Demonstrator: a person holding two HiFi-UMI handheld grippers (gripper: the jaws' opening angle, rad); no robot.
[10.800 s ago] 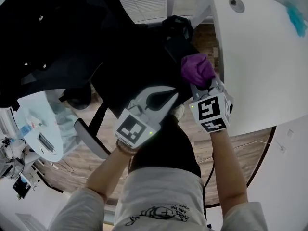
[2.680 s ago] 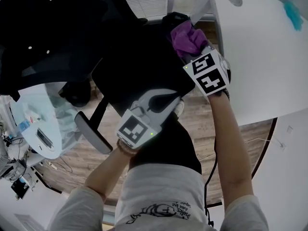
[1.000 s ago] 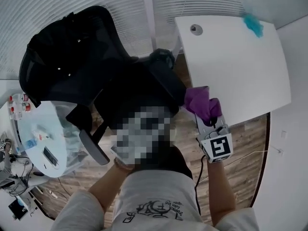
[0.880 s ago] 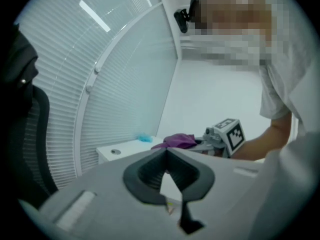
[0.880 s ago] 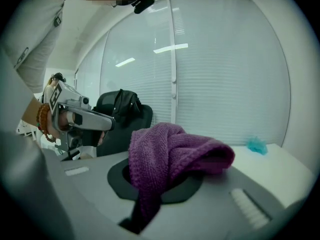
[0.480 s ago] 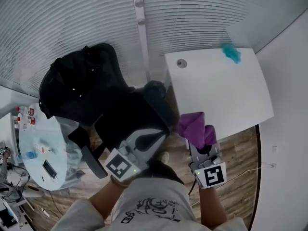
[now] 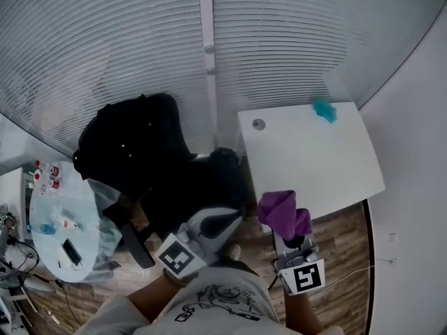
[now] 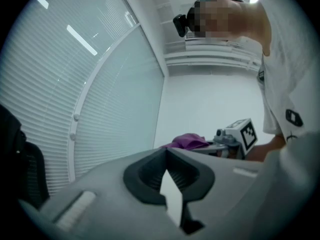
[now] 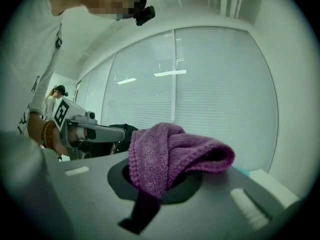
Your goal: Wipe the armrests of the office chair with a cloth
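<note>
The black office chair (image 7: 150, 162) stands in front of me, by the white desk (image 7: 307, 155). One dark armrest (image 7: 137, 246) shows at its lower left; the other (image 7: 225, 160) is beside the desk edge. My right gripper (image 7: 290, 234) is shut on a bunched purple cloth (image 7: 282, 213), held in the air near the desk's front edge and clear of the chair. The cloth (image 9: 170, 149) drapes over and hides the jaw tips. My left gripper (image 7: 236, 217) is shut on nothing and hovers over the seat's near edge. In the left gripper view its jaws (image 8: 166, 150) meet at the tips.
A teal cloth (image 7: 323, 109) lies at the desk's far edge. A round glass table (image 7: 52, 222) with small bottles and a phone stands at the left. Closed blinds fill the far wall (image 7: 209, 40). Wooden floor (image 7: 342, 246) shows by the desk.
The view has pulled back and up. The right gripper has carried the cloth off the chair's right armrest and back toward me; the left gripper has also drawn back.
</note>
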